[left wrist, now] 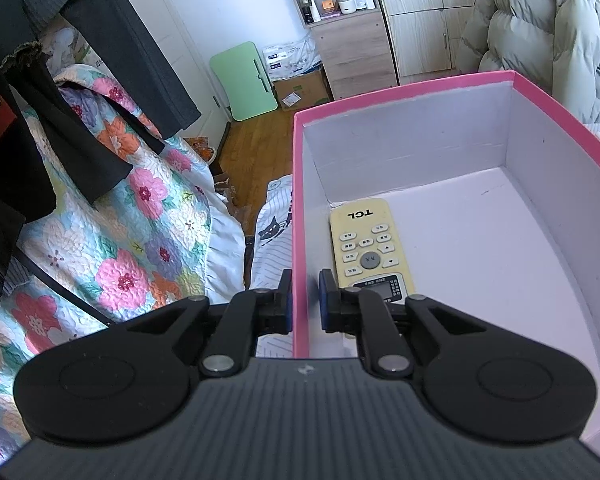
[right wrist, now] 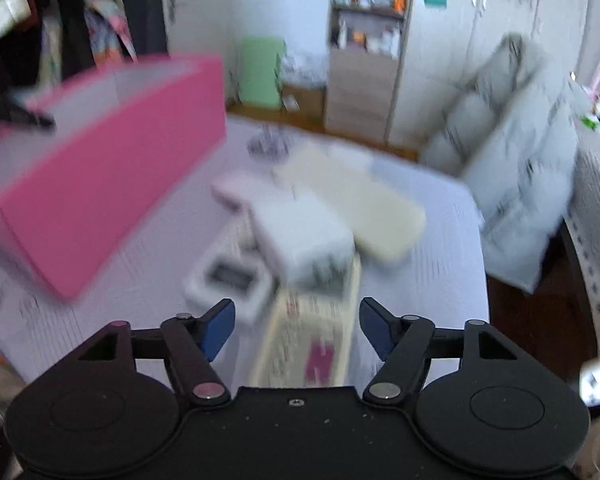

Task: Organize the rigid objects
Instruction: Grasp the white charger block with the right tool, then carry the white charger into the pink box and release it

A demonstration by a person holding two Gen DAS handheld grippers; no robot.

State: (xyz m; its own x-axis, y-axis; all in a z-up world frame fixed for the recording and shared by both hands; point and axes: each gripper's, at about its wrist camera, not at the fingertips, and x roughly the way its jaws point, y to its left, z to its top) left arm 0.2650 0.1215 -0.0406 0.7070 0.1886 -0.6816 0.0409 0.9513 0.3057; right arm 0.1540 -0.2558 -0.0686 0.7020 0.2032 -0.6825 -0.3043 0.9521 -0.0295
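Indoors, left gripper clamps pink box wall — right gripper spread above striped bedsheet.

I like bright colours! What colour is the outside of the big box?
Pink outside, white inside; the left wrist view shows this cardboard box best.

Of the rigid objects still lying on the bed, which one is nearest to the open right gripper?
The cream box with a magenta patch, lying directly ahead of the right gripper; the white and beige items lie farther away.
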